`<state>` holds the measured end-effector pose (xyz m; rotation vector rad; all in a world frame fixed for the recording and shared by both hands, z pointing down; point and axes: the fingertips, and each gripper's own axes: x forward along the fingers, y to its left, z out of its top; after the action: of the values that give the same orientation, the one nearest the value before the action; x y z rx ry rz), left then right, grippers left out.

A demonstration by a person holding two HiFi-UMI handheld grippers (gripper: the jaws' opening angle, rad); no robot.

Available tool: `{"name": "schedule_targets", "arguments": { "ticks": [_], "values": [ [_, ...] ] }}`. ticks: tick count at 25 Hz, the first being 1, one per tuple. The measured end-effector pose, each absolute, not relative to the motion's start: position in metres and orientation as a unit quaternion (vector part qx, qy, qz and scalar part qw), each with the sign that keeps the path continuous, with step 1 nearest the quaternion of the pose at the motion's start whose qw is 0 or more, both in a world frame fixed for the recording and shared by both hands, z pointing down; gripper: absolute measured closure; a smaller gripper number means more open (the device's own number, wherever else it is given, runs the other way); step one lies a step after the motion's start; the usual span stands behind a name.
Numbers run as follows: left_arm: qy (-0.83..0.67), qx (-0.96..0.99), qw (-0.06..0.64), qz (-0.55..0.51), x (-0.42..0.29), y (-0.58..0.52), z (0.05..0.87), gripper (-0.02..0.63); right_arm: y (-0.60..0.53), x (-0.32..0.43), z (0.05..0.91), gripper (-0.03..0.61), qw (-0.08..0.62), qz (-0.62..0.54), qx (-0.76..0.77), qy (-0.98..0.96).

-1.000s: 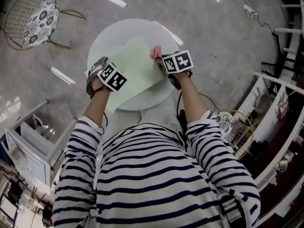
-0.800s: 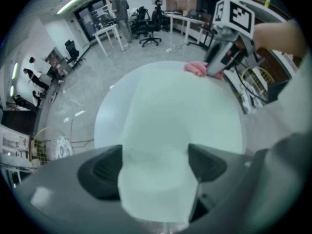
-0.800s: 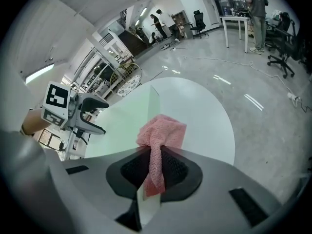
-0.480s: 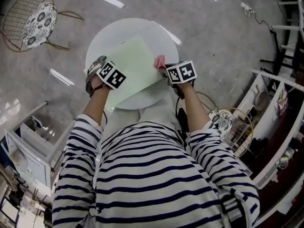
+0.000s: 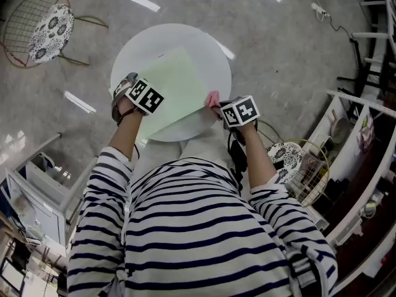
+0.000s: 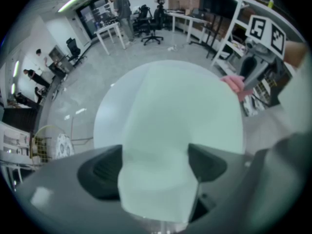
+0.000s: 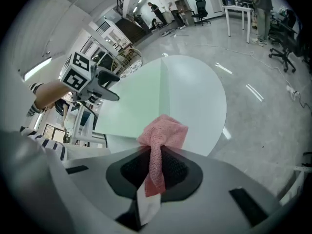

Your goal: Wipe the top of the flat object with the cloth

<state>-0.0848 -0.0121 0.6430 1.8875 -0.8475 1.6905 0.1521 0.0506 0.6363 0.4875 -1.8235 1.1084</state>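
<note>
A round white bench [image 5: 185, 39] fills the middle of the head view, with the person in a striped top standing at its near rim. A pale green flat sheet [image 5: 173, 82] lies across the centre of the bench, and its near-left corner overhangs the bench's rim. The left tool [image 5: 127, 91] sits at the bench's left side. In the left gripper view, the sheet's edge fills the gap between its two jaws, so it appears clamped on the sheet to steady it. The right tool [image 5: 218, 107] is at the bench's near-right rim, its jaws pressed together on a small pink cloth [image 5: 213, 98]. The cloth's bunched end sticks out ahead of the jaws and rests at the sheet's near-right corner. From the right tool, nearly all of the sheet lies to the left and farther across the bench. The right hand is the one placed to wipe, and the next stroke probably needs to travel away from the near rim and across the sheet. Compared with a second ago, the cloth has come down the sheet's right edge from the far-right corner to the bench's near rim. The left tool has stayed where it was.
</note>
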Motion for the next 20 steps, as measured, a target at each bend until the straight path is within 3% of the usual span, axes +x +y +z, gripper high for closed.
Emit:
{"name": "schedule_targets", "arguments": {
  "ticks": [9,20],
  "values": [
    [-0.314,0.686,0.236,0.612,-0.085,-0.014,0.641,0.204,0.063,0.131,0.652,0.531,0.457,0.461,0.187,-0.737],
    [-0.321,0.690,0.236,0.604,-0.088,-0.016,0.641,0.206,-0.051,0.105,0.654,0.531,0.420,0.415,0.267,-0.762]
  ]
}}
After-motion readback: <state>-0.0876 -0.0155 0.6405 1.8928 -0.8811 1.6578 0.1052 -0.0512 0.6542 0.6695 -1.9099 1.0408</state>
